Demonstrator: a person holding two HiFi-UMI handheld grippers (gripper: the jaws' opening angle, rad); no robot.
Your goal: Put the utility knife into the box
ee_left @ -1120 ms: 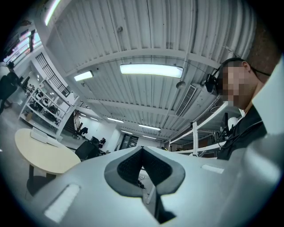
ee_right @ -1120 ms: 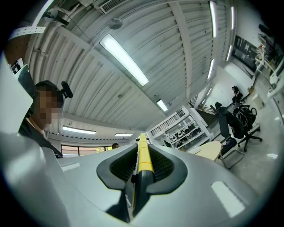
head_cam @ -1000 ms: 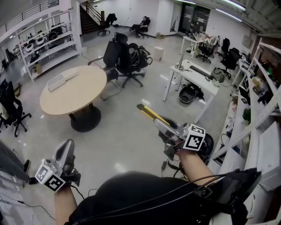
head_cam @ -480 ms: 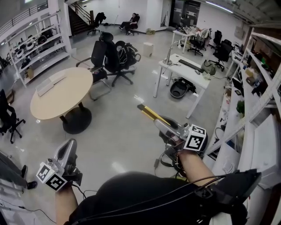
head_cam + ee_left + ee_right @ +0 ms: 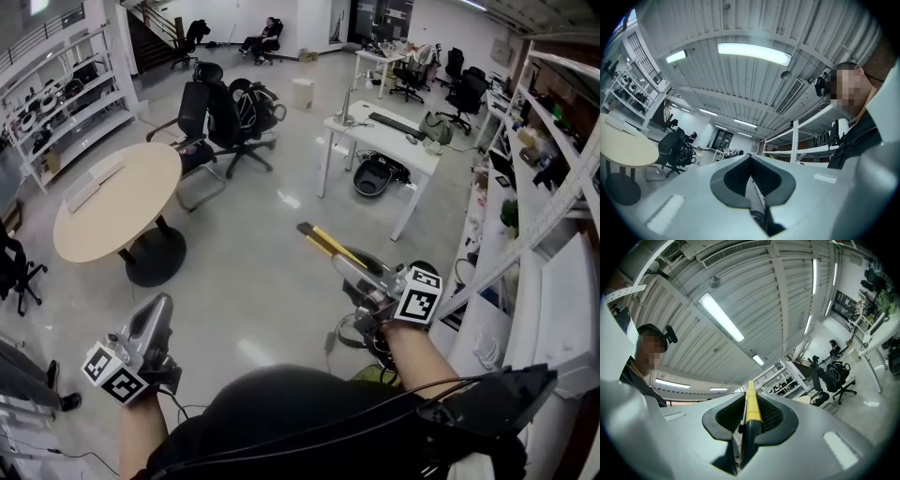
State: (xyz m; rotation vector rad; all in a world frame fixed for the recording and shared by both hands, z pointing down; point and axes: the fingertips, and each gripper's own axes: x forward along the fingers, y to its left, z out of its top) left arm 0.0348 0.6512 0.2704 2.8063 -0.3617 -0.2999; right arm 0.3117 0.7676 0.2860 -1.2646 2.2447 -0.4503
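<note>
My right gripper (image 5: 351, 268) is held in the air at the lower right of the head view, shut on a yellow and black utility knife (image 5: 324, 243). The knife sticks out forward and to the left past the fingertips. In the right gripper view the knife (image 5: 752, 407) stands edge-on between the two dark pads (image 5: 771, 416) of that gripper (image 5: 749, 422). My left gripper (image 5: 157, 314) hangs low at the left, shut with nothing in it, and its jaws meet in the left gripper view (image 5: 751, 180). No box is in sight.
I stand on a grey office floor. A round beige table (image 5: 117, 202) is at the left, with office chairs (image 5: 211, 117) behind it. A white desk (image 5: 380, 141) stands ahead and white shelving (image 5: 553, 197) runs along the right. A seated person (image 5: 262, 33) is far back.
The whole room has slid left and upward in the head view as the person moves. Both grippers keep their pose, and the right one still holds the knife.
</note>
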